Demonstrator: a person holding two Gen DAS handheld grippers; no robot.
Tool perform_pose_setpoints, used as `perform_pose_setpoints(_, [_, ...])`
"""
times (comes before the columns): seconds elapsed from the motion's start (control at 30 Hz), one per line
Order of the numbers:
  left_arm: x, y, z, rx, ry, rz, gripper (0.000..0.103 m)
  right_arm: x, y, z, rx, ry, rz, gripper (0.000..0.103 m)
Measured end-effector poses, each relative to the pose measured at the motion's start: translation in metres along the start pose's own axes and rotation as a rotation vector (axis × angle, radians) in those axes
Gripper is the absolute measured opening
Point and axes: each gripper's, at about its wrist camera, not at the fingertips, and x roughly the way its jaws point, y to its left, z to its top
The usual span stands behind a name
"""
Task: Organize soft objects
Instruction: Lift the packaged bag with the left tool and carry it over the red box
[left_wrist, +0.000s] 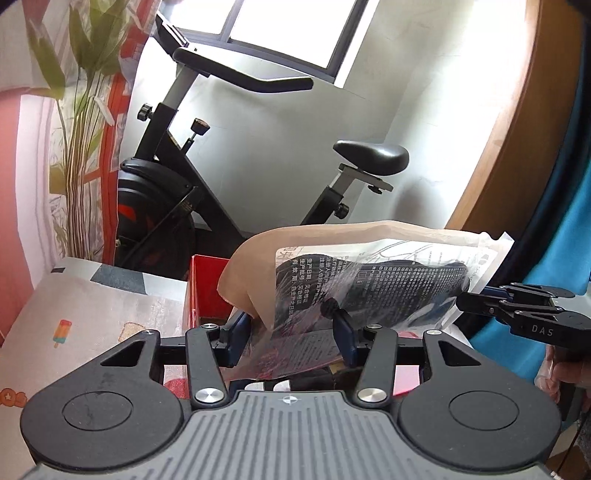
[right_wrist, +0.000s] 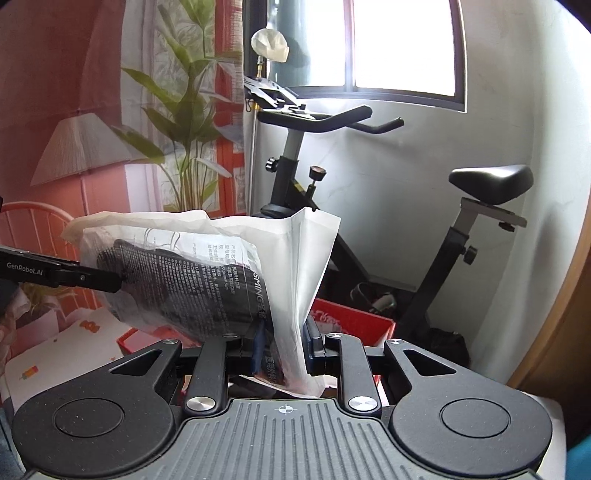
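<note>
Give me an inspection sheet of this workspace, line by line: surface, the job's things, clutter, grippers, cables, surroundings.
Surface: patterned table cover with an ice-lolly print.
Job's things: clear printed packet with something dark inside, held in the air above the red box.
Clutter: beige bag against the packet.
Grippers: left gripper holds one end of the packet between its jaws; right gripper is shut on the other end.
Cables: nothing seen.
Surroundings: exercise bike, leafy plant, window, white wall.

Glossy printed plastic packet (left_wrist: 369, 280), perhaps paper-backed; matt black plastic gripper (left_wrist: 291, 336).
</note>
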Motion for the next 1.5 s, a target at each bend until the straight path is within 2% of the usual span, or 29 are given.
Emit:
perform_pose_setpoints(0.1, [0.016,0.008,0.010,-0.042,-0.002,0.013,0.048,0.018,-0.011,0.009,0.011,0.004,-0.012,0.020])
perform_pose_setpoints(0.27, [0.021,0.004,0.027,-0.012,-0.020,0.060,0.048,0.032,-0.016,0.013,-0.002,0.004,-0.013,0.020])
perform_pose_setpoints(0.6, [0.013,-0.022,0.034,0.045,-0.029,0.059,0.048,0.006,-0.028,0.003,0.014,-0.064,-0.022,0.020])
perform_pose_setpoints(0.83, [0.024,-0.034,0.060,0.133,-0.062,0.039,0.048,0.000,-0.044,0.014,0.013,-0.118,-0.057,0.020])
perform_pose_setpoints(1.07, [0.081,-0.005,0.069,0.107,0.002,0.044,0.046,0.062,-0.059,0.022,-0.029,-0.071,-0.093,0.019])
perform_pose_setpoints(1.23, [0.130,0.011,0.054,0.143,0.078,0.103,0.044,0.119,-0.070,0.010,-0.025,0.012,-0.118,0.019])
perform_pose_setpoints(1.37, [0.151,0.022,0.053,0.124,0.093,0.133,0.044,0.149,-0.068,0.000,-0.058,0.068,-0.130,0.018])
perform_pose_setpoints(1.5, [0.163,0.021,0.050,0.201,0.103,0.169,0.043,0.171,-0.062,-0.010,-0.103,0.107,-0.149,0.017])
